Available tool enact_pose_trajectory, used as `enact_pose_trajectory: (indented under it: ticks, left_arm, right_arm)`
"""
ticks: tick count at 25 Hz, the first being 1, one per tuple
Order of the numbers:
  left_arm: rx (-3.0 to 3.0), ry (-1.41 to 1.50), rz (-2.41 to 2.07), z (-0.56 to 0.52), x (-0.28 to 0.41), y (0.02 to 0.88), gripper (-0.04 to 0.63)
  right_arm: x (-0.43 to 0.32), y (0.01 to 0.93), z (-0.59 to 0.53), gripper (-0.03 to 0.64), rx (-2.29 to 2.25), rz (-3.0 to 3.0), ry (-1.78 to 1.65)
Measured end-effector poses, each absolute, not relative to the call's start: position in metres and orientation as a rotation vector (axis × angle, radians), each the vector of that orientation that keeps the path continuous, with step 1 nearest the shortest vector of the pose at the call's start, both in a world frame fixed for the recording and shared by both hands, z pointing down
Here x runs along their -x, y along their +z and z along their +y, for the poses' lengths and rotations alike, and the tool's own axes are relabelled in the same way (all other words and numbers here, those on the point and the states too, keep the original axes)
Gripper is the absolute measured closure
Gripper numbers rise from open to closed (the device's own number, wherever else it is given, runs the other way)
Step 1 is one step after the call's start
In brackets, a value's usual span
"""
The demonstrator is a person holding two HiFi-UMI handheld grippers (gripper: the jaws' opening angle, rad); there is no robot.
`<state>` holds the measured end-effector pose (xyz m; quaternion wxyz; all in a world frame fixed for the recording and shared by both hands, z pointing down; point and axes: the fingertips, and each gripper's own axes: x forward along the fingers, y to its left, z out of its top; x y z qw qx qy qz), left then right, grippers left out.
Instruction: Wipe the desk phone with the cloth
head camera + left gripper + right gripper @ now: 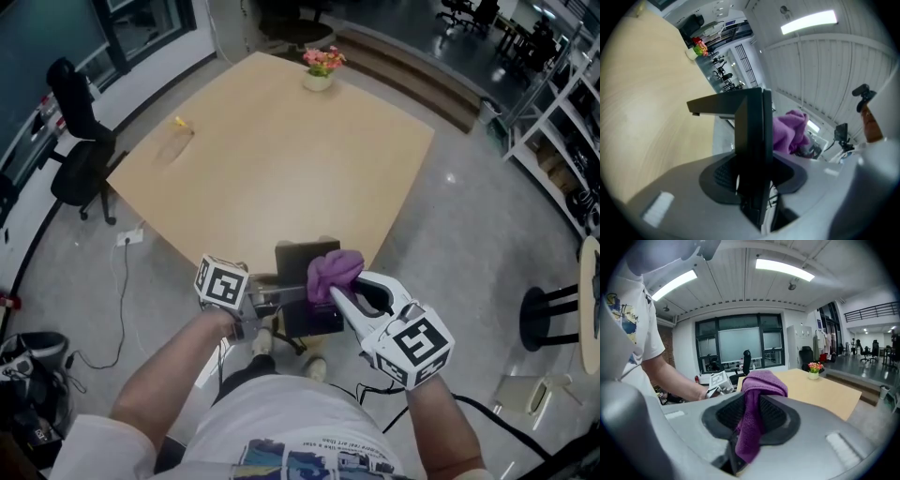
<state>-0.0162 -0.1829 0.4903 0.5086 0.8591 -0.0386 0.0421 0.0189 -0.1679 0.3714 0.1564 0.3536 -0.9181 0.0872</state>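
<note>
The black desk phone is lifted off the table, just past its near edge, with my left gripper shut on its side. In the left gripper view the phone stands edge-on between the jaws, which press on both faces. My right gripper is shut on a purple cloth that rests against the phone's right side. In the right gripper view the cloth hangs bunched over the closed jaws, and the left gripper's marker cube shows behind it. The cloth also shows behind the phone in the left gripper view.
A wide light wooden table lies ahead, with a small flower pot at its far edge and a small yellow item at its left. A black office chair stands left of the table. A black stool stands at the right.
</note>
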Motion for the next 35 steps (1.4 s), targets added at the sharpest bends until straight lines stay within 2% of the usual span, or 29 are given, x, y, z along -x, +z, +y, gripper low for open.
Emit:
enact_pose_trajectory:
  ticks: [6, 19, 30, 35]
  left_arm:
    - [-2.074, 0.076, -0.096, -0.176, 0.012, 0.488, 0.414]
    - [-2.088, 0.063, -0.13, -0.18, 0.027, 0.486, 0.414]
    - [-2.105, 0.106, -0.067, -0.168, 0.026, 0.485, 0.414]
    - [-2.112, 0.097, -0.056, -0.162, 0.028, 0.481, 0.414]
  right_arm:
    - [-0.022, 0.375, -0.186, 0.523, -1.03, -2.632, 0.273]
    - [-0.037, 0.447, -0.09, 0.523, -0.915, -2.514, 0.52]
    - [-0.036, 0.353, -0.175, 0.523, -1.077, -2.647, 0.267]
    - [-0.04, 0.361, -0.188, 0.523, -1.099, -2.645, 0.32]
